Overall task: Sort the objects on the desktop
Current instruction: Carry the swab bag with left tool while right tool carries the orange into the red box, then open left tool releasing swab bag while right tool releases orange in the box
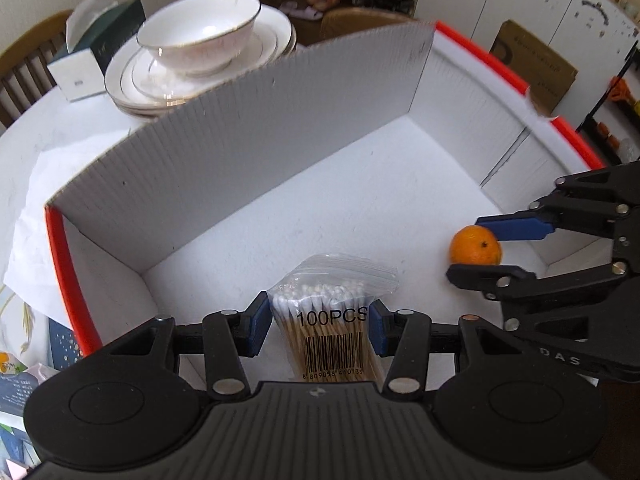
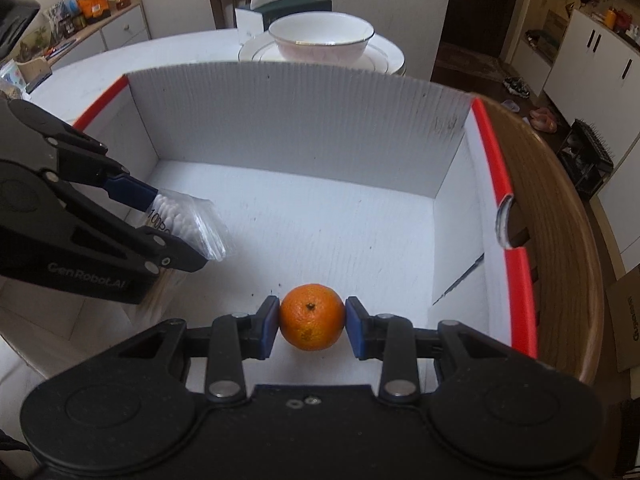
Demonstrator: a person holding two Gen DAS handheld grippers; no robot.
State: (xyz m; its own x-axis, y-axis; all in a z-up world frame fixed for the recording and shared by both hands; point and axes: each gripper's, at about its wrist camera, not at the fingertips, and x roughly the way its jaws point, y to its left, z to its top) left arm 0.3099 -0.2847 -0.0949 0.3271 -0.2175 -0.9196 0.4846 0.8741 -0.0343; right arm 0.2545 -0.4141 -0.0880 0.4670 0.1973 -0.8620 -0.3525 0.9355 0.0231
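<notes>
Both grippers are inside the box (image 2: 304, 120), a white corrugated carton with a red outer rim, and each carries one item. The left gripper (image 1: 320, 326) has its blue pads pressed against the sides of a bag (image 1: 334, 320) of cotton swabs marked 100PCS, jaws partly closed with the bag upright between them. It sits at the left side of the box, and whether its lower end touches the floor cannot be told. The right gripper (image 2: 312, 326) is clamped on an orange (image 2: 310, 316), pads touching it left and right, stem dimple facing up, near the right wall. Whether the fruit rests on the floor or hangs just above it cannot be told. The step in hand looks like setting both items down inside the box. To do it well, lower each until it bears on the floor before easing the jaws apart. The orange will roll if dropped or nudged, so open evenly and lift straight away without brushing it. The bag is soft and slippery; let it lie down rather than stand, or it will tip toward the middle. Keep the two grippers well apart while withdrawing, and clear the tall far wall. Beyond that wall a bowl (image 2: 322, 36) sits on stacked plates (image 1: 200, 80), so avoid swinging that way.
</notes>
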